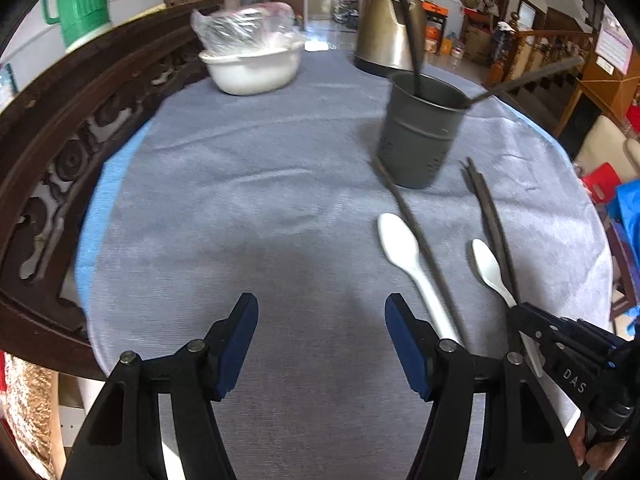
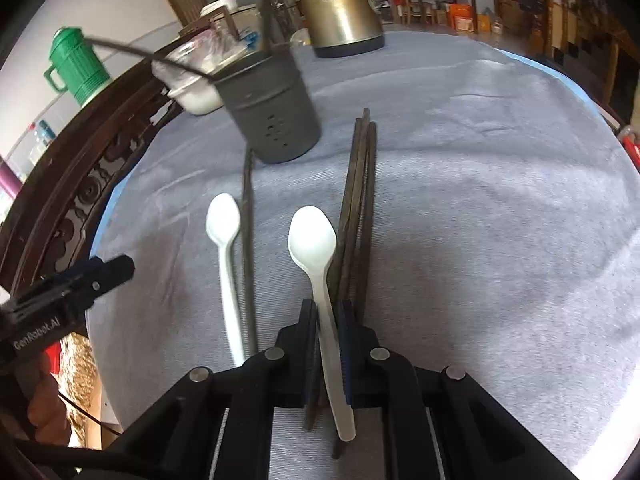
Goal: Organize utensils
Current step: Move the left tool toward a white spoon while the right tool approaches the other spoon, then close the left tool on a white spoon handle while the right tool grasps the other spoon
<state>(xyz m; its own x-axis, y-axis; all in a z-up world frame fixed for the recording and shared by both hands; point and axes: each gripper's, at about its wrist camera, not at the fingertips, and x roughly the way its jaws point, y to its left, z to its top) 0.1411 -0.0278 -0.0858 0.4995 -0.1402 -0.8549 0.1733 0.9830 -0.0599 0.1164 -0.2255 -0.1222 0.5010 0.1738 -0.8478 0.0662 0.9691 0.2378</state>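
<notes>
My right gripper [image 2: 326, 312] is shut on the handle of a white spoon [image 2: 312, 240], whose bowl points away over the grey cloth. Just right of it lies a bundle of dark chopsticks [image 2: 360, 184]. To the left lie a second white spoon [image 2: 224, 224] and a single dark chopstick [image 2: 248, 220]. Behind them stands a dark grey utensil holder [image 2: 272, 108] with two dark sticks leaning out of it. My left gripper [image 1: 320, 312] hangs open over bare cloth, left of the second spoon [image 1: 404, 248], with nothing between its fingers.
A brass-coloured kettle [image 1: 384, 28] and a white bowl [image 1: 252, 72] with a plastic bag in it stand at the table's far side. A green jug [image 1: 80, 0] sits beyond a carved dark wooden rail [image 1: 60, 152] on the left. Furniture crowds the right background.
</notes>
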